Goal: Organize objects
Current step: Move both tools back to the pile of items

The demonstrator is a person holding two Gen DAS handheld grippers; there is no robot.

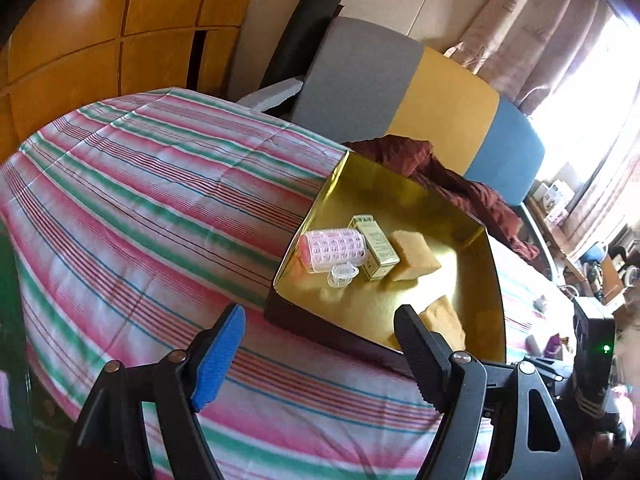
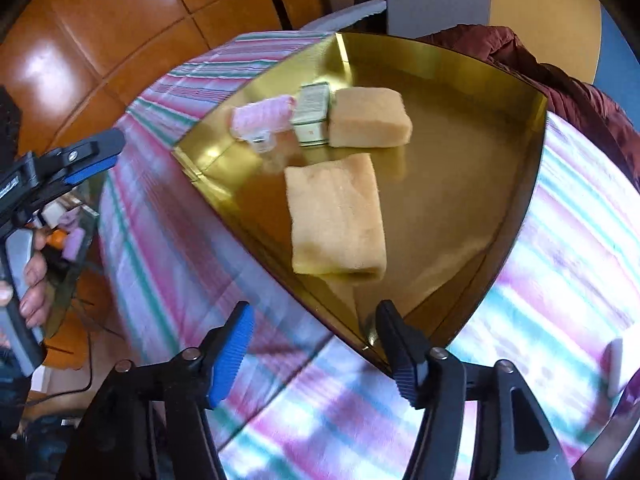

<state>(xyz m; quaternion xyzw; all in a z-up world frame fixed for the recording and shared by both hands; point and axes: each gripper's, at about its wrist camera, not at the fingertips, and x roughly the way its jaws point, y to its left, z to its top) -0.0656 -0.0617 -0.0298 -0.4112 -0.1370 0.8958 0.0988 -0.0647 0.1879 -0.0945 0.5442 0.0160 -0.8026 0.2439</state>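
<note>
A shallow gold tray (image 1: 380,196) (image 2: 460,140) lies on the striped cloth. In it a pink hair roller (image 1: 334,248) (image 2: 262,118), a green box (image 1: 374,250) (image 2: 314,114) and a tan sponge (image 1: 414,254) (image 2: 370,118) sit side by side. A second tan sponge (image 1: 444,320) (image 2: 336,214) lies nearer, and a small clear plastic piece (image 1: 340,274) (image 2: 260,142) rests by the roller. My left gripper (image 1: 320,328) stands open over the tray's near corner, holding nothing. My right gripper (image 2: 316,328) is open and empty just short of the tray's near corner.
The striped cloth (image 1: 140,200) covers a rounded table above a wooden floor (image 2: 80,40). A maroon cloth (image 1: 460,176) and a grey, yellow and blue cushion (image 1: 440,100) lie behind the tray. A hand (image 2: 34,276) holds the left gripper's handle beside a low glass shelf (image 2: 68,220).
</note>
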